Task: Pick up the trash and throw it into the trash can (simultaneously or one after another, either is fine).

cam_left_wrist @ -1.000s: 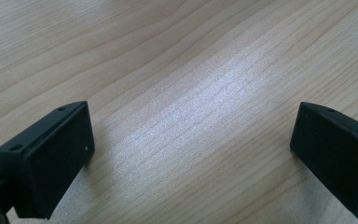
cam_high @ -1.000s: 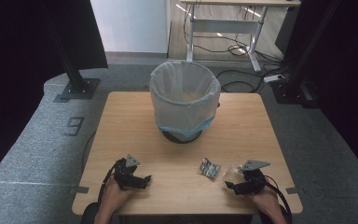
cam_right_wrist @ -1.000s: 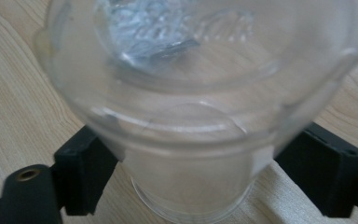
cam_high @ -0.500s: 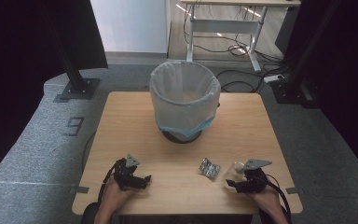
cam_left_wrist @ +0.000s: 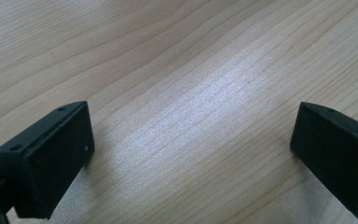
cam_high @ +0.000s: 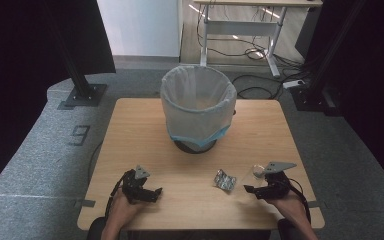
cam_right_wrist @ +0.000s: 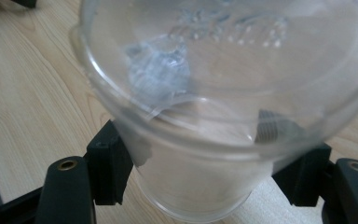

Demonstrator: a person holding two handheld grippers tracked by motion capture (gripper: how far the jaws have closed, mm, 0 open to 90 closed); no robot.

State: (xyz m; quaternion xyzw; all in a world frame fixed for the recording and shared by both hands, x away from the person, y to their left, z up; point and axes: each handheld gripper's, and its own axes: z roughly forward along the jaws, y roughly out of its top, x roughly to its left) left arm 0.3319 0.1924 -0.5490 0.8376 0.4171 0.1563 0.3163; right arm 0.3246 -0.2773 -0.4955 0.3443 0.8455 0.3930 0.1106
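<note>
Clear plastic cup (cam_right_wrist: pixel 223 116) sits between the right gripper's (cam_high: pixel 266 184) jaws, near the bin (cam_high: pixel 198 107); squeezed hard, it might crack. Left gripper (cam_high: pixel 141 186) gapes wide, empty.

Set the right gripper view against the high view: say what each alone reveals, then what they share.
Right gripper view alone: the clear plastic cup sits between the jaws, its embossed wall and open rim close up.

High view alone: the lined waste bin, the person's left gripper and the table's edge.

Shared: the crumpled foil wrapper, the wooden tabletop, the right gripper.
</note>
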